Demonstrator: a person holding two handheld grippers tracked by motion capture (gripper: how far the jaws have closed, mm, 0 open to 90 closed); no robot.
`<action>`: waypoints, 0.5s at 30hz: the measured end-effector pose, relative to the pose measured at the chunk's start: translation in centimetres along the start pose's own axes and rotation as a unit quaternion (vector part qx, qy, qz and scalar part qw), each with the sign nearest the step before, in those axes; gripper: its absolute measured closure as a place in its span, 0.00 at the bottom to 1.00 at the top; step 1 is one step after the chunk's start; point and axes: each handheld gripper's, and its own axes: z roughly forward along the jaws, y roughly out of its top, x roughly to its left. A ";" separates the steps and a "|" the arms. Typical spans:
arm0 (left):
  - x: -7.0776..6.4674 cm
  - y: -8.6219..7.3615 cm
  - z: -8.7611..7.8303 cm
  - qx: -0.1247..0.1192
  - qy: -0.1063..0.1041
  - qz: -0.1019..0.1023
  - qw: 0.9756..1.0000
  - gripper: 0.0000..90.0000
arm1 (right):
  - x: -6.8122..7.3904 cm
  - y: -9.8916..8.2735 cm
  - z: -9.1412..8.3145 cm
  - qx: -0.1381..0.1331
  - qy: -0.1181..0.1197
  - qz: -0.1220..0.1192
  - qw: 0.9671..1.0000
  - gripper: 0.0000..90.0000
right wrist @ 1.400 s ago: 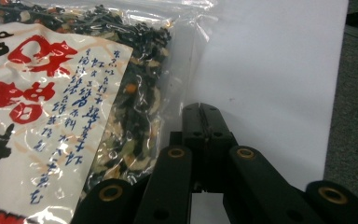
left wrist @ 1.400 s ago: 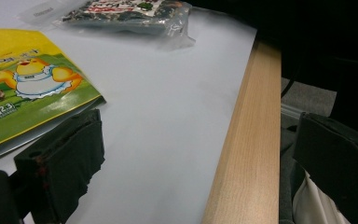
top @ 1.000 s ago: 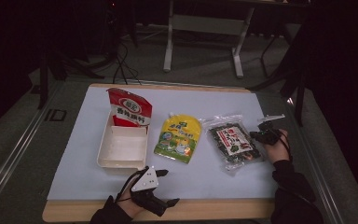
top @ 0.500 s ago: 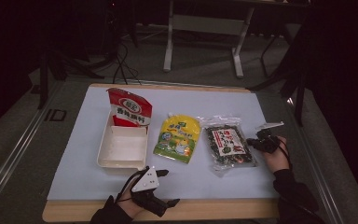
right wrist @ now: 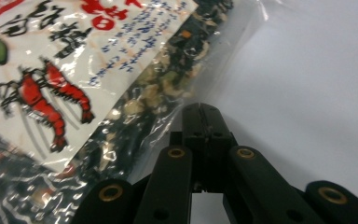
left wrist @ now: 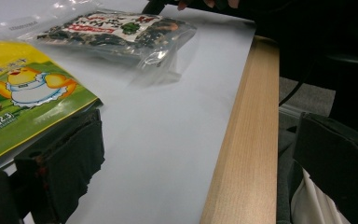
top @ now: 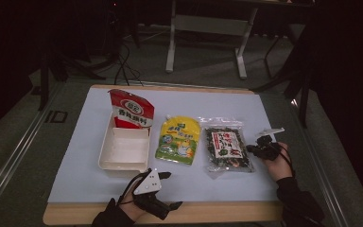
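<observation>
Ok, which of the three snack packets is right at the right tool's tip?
The clear packet with dark dried contents and a shrimp label, rightmost in the row; the right tool sits at its edge.

Dim room, dark surroundings; the pale blue table mat point(top: 264, 113) catches the light. Glare streaks the clear crinkly seaweed packet point(right wrist: 135, 93), and the near black jaws look soft, perhaps out of focus.

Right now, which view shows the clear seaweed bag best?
The high view: the whole seaweed bag lies flat, right of the yellow pouch, with the right gripper at its edge. The right gripper view gives a close crop of its label and clear edge. The left gripper view shows it far off, at a slant.
</observation>
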 end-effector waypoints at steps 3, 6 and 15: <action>0.0 0.0 0.0 0.000 0.000 0.000 1.000 0.04 | 0.6 0.0 -0.2 -0.004 0.007 -0.004 1.000 1.00; 0.0 0.0 0.0 0.000 0.000 0.001 1.000 0.04 | 1.2 0.0 -0.4 -0.005 0.015 -0.008 1.000 1.00; 0.0 0.0 0.0 -0.001 -0.001 0.000 1.000 0.04 | 2.4 0.1 -0.6 -0.001 0.024 -0.027 0.999 1.00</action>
